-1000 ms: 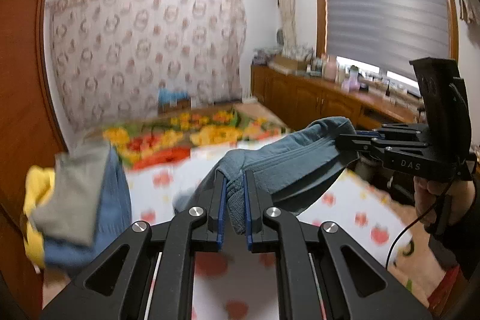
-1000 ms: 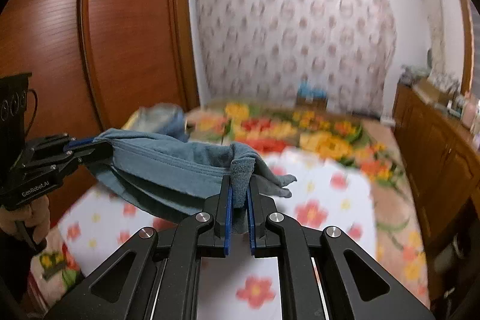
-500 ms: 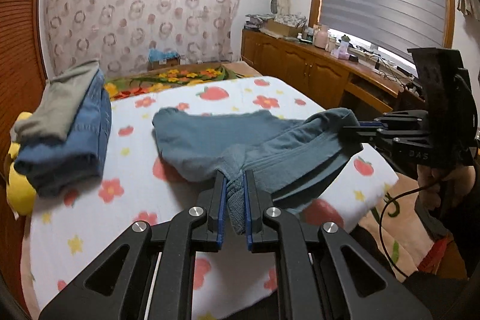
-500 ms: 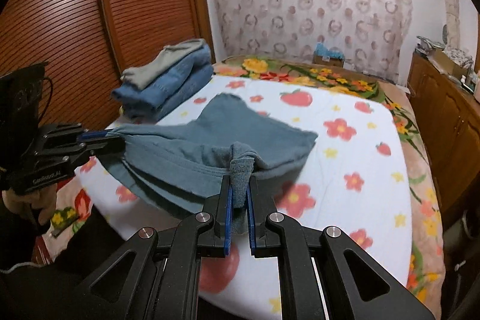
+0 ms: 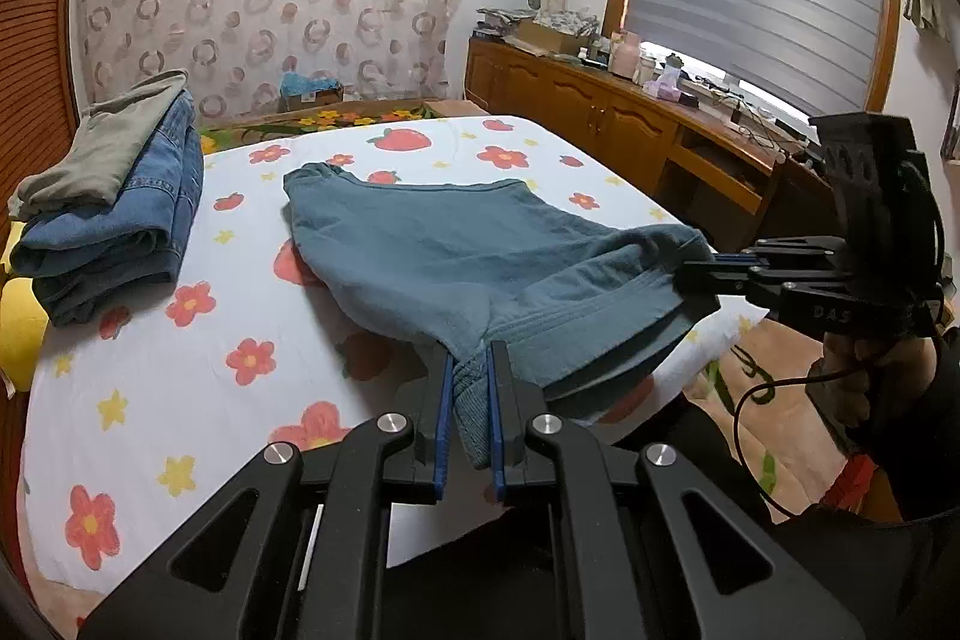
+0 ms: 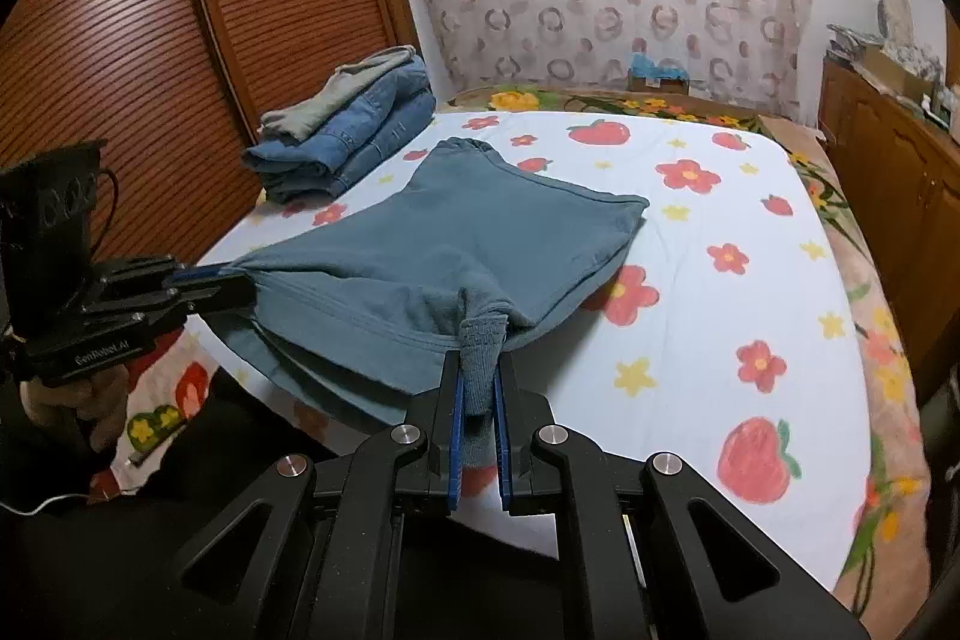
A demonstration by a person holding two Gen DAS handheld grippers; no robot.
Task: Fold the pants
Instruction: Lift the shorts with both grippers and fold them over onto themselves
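We hold the teal pants (image 5: 456, 244) by their near edge, left gripper (image 5: 470, 400) and right gripper (image 6: 478, 388) each clenched on a corner. The fabric stretches away across the bed (image 6: 750, 232), far end resting flat.

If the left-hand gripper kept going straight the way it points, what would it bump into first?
Probably the teal-blue cotton pants that the left gripper already pinches: their cloth is spread directly ahead over the flower-print bed sheet. Beyond them lies more sheet; depth is hard to judge.
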